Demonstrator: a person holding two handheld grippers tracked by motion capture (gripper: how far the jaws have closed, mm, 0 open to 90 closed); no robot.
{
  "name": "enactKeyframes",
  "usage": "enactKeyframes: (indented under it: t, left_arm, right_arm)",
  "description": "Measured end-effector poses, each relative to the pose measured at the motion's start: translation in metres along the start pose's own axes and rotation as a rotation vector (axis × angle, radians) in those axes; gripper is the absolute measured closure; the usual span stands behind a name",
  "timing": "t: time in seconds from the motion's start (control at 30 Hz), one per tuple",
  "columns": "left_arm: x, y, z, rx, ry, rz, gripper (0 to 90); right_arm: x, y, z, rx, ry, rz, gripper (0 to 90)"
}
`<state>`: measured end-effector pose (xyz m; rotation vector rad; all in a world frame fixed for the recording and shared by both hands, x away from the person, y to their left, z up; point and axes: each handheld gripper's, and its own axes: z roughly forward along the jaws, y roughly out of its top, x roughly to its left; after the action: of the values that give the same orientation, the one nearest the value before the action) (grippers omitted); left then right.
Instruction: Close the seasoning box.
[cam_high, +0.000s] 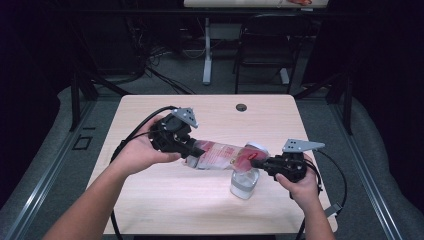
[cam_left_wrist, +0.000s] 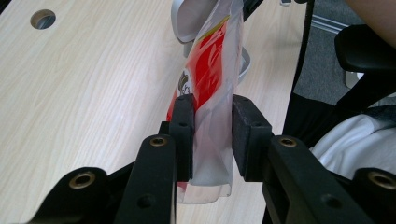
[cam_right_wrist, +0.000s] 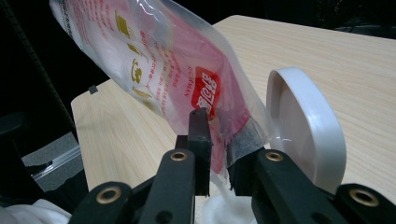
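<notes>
A clear plastic bag with red print hangs nearly level above the table between both grippers. My left gripper is shut on its sealed end; in the left gripper view the bag runs away from that gripper. At the bag's other end, my right gripper is shut on it just above a clear jar holding white powder. In the right gripper view the bag rises from this gripper, and the jar's white hinged lid stands open beside it. White powder lies below the jaws.
The light wooden table has a cable hole near its far edge. Black cables trail from the grippers across its left side. A black chair and another table's leg stand beyond it.
</notes>
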<state>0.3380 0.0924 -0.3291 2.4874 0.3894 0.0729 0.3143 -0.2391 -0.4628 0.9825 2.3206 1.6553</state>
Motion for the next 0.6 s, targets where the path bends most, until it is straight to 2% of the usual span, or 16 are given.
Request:
enactKeyframes:
  t: [0.6]
  left_arm:
    - [-0.0001,0.0015,-0.0005,-0.003,-0.001,0.002,72.3]
  right_arm:
    - [-0.0007,-0.0005,0.0002,0.009,-0.003,-0.003,81.5]
